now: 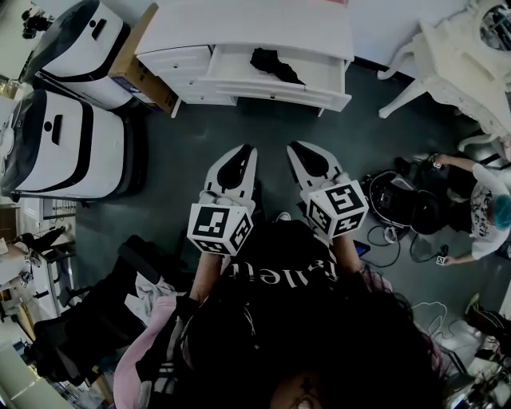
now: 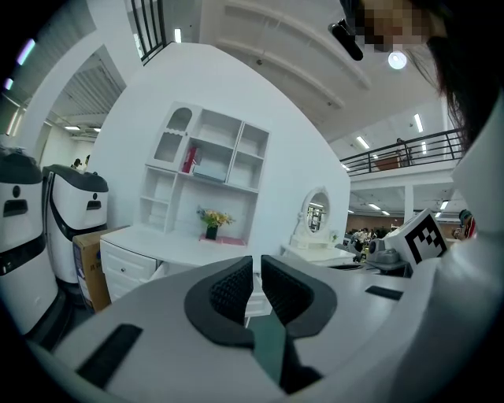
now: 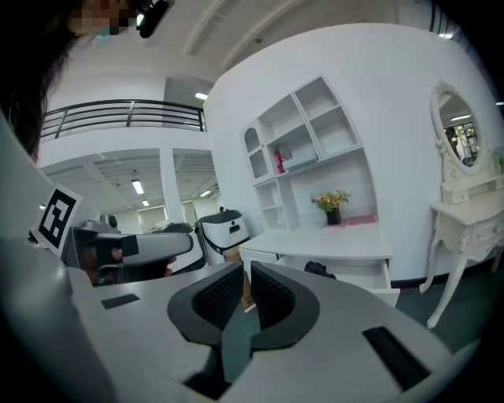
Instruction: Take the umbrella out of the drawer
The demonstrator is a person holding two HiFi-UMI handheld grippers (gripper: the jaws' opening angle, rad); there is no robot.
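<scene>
The left tongs (image 1: 244, 152) and right tongs (image 1: 297, 148) are held side by side over the dark floor (image 1: 263, 128), both pointing toward the white surface (image 1: 255, 24) and well short of it. Each pair is clenched, its 2 black pads nearly together with nothing between them. The black umbrella (image 1: 275, 65) lies folded inside the open drawer (image 1: 319, 89), toward the drawer's middle and back, untouched. To the left of the drawer sits a closed set of small drawers (image 1: 180, 62), and beside that a cardboard box (image 1: 140, 76). 2 white machines with black bands (image 1: 72, 144) stand at the left. A white dressing table with an oval mirror (image 3: 461, 149) stands right of the surface, and a small pot of flowers (image 3: 334, 206) rests on the surface below white wall shelves (image 3: 307, 142)
</scene>
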